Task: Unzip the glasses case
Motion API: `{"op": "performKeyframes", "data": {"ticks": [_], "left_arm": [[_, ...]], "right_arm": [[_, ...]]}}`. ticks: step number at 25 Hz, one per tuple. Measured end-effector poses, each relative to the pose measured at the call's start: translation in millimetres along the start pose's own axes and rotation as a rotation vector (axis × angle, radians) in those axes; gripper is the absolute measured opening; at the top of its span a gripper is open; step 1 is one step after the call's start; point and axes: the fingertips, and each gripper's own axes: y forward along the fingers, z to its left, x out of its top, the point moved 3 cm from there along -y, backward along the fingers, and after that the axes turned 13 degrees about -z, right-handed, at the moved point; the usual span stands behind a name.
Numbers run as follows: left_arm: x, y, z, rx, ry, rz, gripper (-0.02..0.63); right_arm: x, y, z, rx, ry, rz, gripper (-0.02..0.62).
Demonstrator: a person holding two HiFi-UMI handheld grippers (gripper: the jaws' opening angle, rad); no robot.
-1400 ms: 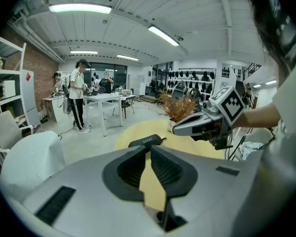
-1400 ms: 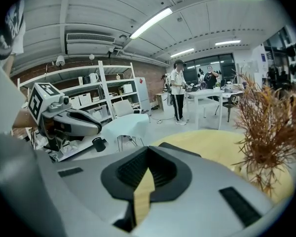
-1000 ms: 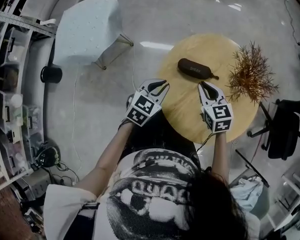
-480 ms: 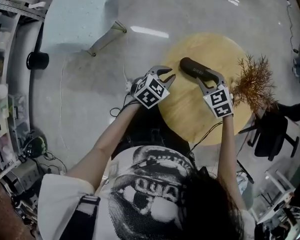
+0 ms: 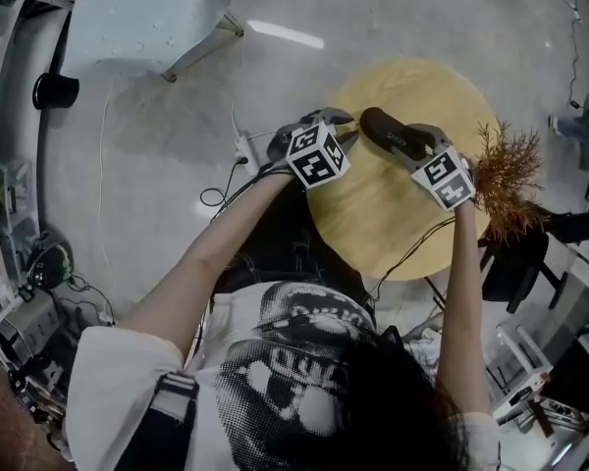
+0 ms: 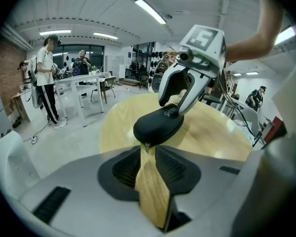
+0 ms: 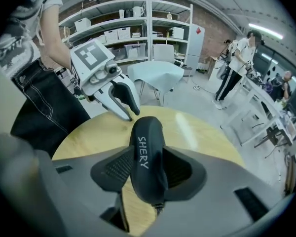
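Both your claws dropped down to the glasses case: right claw just opened around it, left claw slightly open at the zip pull. You look ready to unzip.

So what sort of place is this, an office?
More likely a shared workshop or lab: white metal shelving stacked with boxes stands against a red brick wall, people stand at long white work tables, and strip lights run along a bare white ceiling.
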Motion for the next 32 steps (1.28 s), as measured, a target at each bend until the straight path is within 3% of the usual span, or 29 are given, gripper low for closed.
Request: {"op": "performKeyframes", "data": {"ticks": [9, 14, 20, 25, 32], "left_arm": [[-9, 18, 9, -0.044, 0.043, 0.035, 0.083], [-11, 19, 12, -0.036, 0.053, 0.037, 0.040], [-12, 20, 4, -0.083, 0.110, 0.059, 0.017], [-10, 18, 1, -0.068, 0.054, 0.052, 0.015], [-10, 15, -11, -0.073, 0.081, 0.060, 0.015]], "right_arm": [[2, 3, -1, 0.064, 0.041, -0.006, 0.176], [0, 4, -4, 0.077, 0.079, -0.023, 0.175], [-3, 6, -8, 0.087, 0.143, -0.063, 0.172], [-1, 4, -10, 0.085, 0.189, -0.050, 0.169], [0, 6, -12, 0.046, 0.299, -0.068, 0.169]]}}
